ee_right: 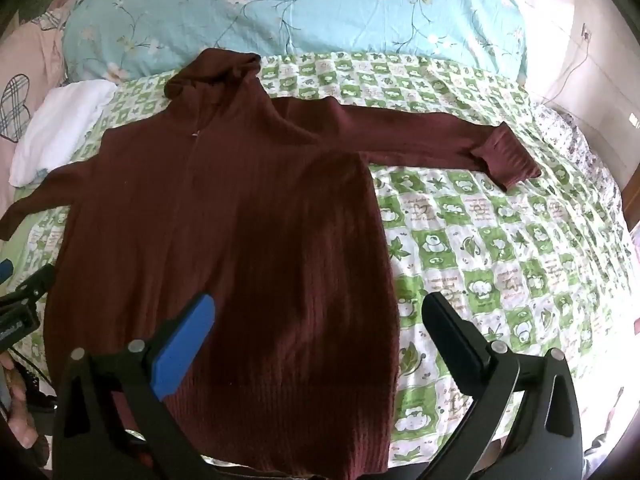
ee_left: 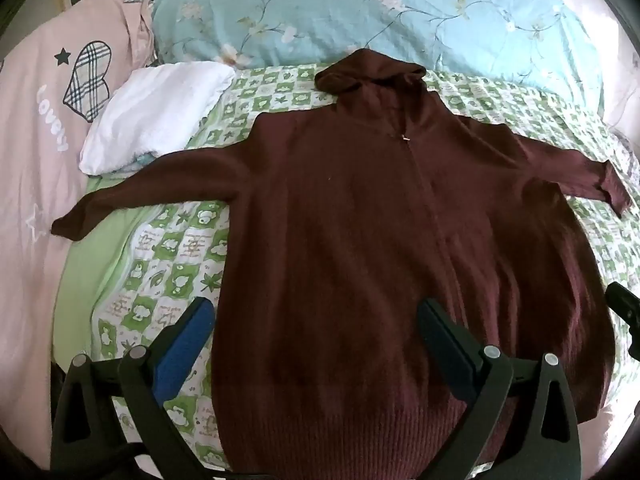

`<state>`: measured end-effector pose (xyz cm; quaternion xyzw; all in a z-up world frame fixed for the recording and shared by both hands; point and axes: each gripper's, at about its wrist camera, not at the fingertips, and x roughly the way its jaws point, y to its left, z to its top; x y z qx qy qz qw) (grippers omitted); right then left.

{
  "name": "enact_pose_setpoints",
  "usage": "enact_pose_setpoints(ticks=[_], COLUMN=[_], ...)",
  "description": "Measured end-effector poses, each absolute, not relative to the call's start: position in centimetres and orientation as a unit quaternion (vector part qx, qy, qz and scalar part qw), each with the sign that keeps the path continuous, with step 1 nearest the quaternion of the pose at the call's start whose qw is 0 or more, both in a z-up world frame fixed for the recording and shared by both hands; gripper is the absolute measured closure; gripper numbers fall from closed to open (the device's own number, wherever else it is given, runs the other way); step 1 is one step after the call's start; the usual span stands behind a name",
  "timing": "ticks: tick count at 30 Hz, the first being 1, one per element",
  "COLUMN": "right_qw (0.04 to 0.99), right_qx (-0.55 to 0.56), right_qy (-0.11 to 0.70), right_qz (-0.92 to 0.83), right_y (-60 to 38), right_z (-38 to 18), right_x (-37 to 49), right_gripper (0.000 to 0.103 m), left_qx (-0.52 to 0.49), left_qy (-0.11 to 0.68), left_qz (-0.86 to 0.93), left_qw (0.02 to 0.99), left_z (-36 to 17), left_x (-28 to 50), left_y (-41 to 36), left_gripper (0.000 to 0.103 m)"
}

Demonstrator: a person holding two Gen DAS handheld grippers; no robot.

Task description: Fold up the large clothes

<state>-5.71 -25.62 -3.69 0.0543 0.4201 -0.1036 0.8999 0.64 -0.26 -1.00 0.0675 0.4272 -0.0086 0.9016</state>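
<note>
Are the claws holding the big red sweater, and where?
No. Both the left claw and right claw are open above the sweater, holding nothing.

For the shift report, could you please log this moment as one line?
stage: pre-fold | maroon hoodie: flat on bed, sleeves out | left gripper: open above hem | right gripper: open above hem

I am looking at a dark maroon ribbed hoodie (ee_left: 360, 240) lying on a green-and-white checked bedsheet (ee_right: 480, 240), a pale blue floral quilt (ee_left: 360, 12), a white pillow (ee_left: 156, 116) and a pink blanket (ee_left: 36, 140) showing beyond.
</note>
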Motion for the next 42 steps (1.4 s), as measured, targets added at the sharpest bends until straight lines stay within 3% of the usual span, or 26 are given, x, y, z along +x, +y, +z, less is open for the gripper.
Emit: enact_pose_setpoints(ticks=[42], right_qw=[0.908], right_qx=[0.08], right_qy=[0.408], right_qz=[-0.057], right_y=[-25.07], right_z=[-3.06], right_x=[-5.5], right_gripper=[0.0], left_qx=[0.074], left_qy=[0.407], left_qz=[0.014], left_qw=[0.911], left_z=[-0.8], left_x=[0.45], left_y=[0.04], left_gripper=[0.002])
